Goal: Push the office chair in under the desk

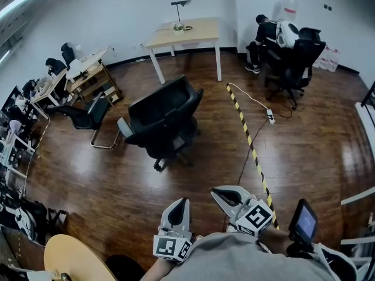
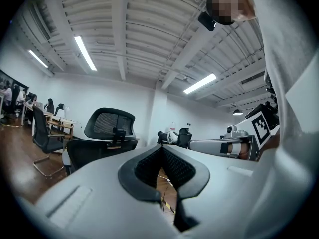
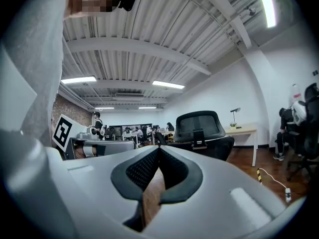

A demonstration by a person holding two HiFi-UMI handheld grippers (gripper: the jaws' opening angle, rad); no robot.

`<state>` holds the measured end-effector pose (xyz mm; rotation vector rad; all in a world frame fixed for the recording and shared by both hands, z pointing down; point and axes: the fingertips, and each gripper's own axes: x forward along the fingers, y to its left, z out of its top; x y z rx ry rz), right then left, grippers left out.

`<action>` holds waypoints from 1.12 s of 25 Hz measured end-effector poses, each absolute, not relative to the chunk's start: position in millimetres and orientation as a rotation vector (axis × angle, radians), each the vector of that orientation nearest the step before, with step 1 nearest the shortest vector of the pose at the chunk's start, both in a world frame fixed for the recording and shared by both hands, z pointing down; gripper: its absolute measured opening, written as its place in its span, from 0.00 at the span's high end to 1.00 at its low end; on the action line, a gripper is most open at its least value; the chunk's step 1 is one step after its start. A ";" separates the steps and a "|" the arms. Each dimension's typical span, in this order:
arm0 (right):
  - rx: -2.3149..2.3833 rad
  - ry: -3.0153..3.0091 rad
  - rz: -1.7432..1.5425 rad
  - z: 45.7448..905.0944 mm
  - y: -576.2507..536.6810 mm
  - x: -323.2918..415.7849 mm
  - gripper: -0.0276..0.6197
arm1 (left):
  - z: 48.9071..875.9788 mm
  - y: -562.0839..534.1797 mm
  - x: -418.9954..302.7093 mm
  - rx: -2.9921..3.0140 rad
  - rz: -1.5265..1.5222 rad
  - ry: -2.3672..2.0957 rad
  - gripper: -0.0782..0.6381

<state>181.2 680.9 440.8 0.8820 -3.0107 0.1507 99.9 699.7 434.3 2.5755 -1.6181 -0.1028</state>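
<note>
I hold both grippers low in front of my chest, side by side and just apart, pointing level and ahead. My left gripper [image 1: 182, 202] has its jaws pressed together with nothing between them. My right gripper [image 1: 219, 192] is the same, closed and empty.

An open office room with a dark wooden floor [image 1: 117, 186], busy along its edges.

A yellow-and-black hazard tape [image 1: 249, 139] runs across the boards from the middle toward the near right, and a white cable [image 1: 249, 96] beside it ends in a power strip [image 1: 270, 116]. In the far right corner a seated person [image 1: 261, 37] sits by a black swivel chair [image 1: 296, 57], a water jug [image 1: 288, 7] against the wall behind. On the left stands a black cantilever chair [image 1: 88, 115] near a cluttered wooden workbench [image 1: 91, 75]. A round wooden table [image 1: 73, 259] shows at the near left. Fluorescent tubes [image 2: 85, 53] light the ribbed ceiling.
</note>
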 end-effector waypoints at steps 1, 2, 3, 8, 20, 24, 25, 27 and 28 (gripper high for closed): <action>0.878 -3.011 0.153 441.1 679.1 183.8 0.95 | 433.9 697.8 102.2 2.572 -0.103 -1.621 0.89; 0.873 -3.011 0.157 441.2 675.8 187.3 0.95 | 433.4 694.8 105.7 2.568 -0.101 -1.625 0.89; 0.866 -3.012 0.160 441.6 672.3 190.9 0.95 | 433.1 691.5 109.3 2.565 -0.099 -1.630 0.89; 0.820 -3.030 0.157 442.0 663.4 204.0 0.95 | 435.7 683.0 124.8 2.541 -0.086 -1.664 0.89; 0.720 -3.023 0.201 457.2 630.0 221.3 0.95 | 445.2 659.1 135.8 2.433 -0.086 -1.765 0.89; 0.733 -3.006 0.211 463.2 604.6 209.9 0.95 | 449.8 632.9 119.5 2.422 -0.095 -1.768 0.89; 0.739 -3.002 0.210 464.3 596.5 206.0 0.95 | 450.6 624.3 114.4 2.421 -0.097 -1.765 0.89; 0.749 -2.990 0.207 468.2 577.7 196.4 0.95 | 452.2 604.5 102.7 2.423 -0.106 -1.756 0.89; 0.757 -2.983 0.207 470.6 567.0 190.5 0.95 | 453.4 593.3 95.9 2.425 -0.109 -1.750 0.89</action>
